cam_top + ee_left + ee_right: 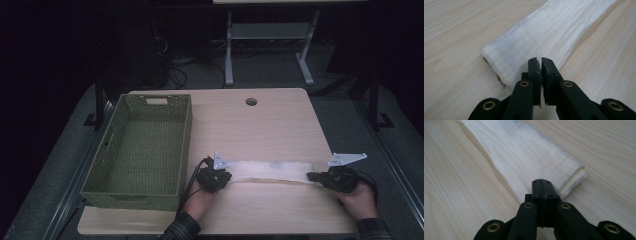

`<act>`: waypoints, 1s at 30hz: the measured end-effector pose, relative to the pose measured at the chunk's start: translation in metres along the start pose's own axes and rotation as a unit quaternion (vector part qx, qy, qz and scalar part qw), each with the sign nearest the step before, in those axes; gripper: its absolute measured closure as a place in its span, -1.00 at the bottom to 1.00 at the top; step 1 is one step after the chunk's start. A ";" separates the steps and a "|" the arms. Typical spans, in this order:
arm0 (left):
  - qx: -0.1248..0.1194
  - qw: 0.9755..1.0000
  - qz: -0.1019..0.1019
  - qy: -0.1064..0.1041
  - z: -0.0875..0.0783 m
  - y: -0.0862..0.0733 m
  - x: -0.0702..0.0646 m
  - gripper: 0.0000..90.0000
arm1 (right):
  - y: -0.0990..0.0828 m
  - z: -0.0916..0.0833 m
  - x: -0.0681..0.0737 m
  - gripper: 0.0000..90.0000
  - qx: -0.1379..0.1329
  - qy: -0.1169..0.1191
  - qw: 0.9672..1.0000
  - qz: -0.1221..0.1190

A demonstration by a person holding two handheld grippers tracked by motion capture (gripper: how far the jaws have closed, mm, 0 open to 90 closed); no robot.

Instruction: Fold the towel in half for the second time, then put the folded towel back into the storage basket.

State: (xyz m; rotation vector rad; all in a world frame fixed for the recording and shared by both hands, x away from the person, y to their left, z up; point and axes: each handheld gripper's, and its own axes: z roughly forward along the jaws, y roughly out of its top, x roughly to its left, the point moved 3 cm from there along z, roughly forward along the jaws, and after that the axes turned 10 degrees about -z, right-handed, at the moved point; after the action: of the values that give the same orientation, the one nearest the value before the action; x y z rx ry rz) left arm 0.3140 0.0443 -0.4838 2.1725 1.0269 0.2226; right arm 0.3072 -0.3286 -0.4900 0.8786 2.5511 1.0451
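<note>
A long folded white cloth (270, 171) lies flat across the front of the wooden table (260, 125), stretched between my two grippers. My left gripper (225, 176) sits at the cloth's left end. In the left gripper view the cloth (549, 32) runs away from that gripper (539, 61), whose jaws are closed with a thin white sliver of fabric showing between them. My right gripper (311, 176) is at the right end. In the right gripper view its jaws (541, 182) are pressed fully together over the near corner of the cloth (524, 152); nothing shows between them.
A green woven basket (187, 130) stands empty on the table's left side, close to my left hand. A round cable hole (251, 101) sits near the far edge. Behind the table are the legs of another desk (229, 55) and a dark floor.
</note>
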 end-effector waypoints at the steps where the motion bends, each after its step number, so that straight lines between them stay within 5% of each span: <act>1: 0.001 1.000 0.002 0.001 0.000 0.000 -0.001 0.91 | 0.000 0.001 -0.001 0.99 -0.001 0.000 1.000 -0.004; 4: -0.005 1.000 -0.001 -0.004 0.000 0.000 -0.003 0.81 | 0.001 0.001 0.000 0.99 0.007 -0.002 1.000 -0.003; 10: -0.018 1.000 -0.002 -0.023 -0.006 0.005 -0.012 0.32 | 0.010 -0.007 -0.003 0.99 -0.032 -0.015 0.999 0.001; 15: -0.021 0.999 -0.002 -0.025 -0.008 0.006 -0.009 0.05 | 0.012 0.006 -0.002 0.99 0.000 -0.014 1.000 -0.002; 30: -0.028 0.999 -0.010 -0.021 -0.008 0.009 -0.002 -0.12 | 0.031 0.029 -0.024 0.99 0.021 -0.037 0.999 -0.014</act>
State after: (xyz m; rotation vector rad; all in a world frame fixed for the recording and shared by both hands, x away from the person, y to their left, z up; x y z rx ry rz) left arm 0.3142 0.0431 -0.4718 2.1078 1.0067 0.1923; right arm 0.3518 -0.3097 -0.4888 0.8740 2.5245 0.9377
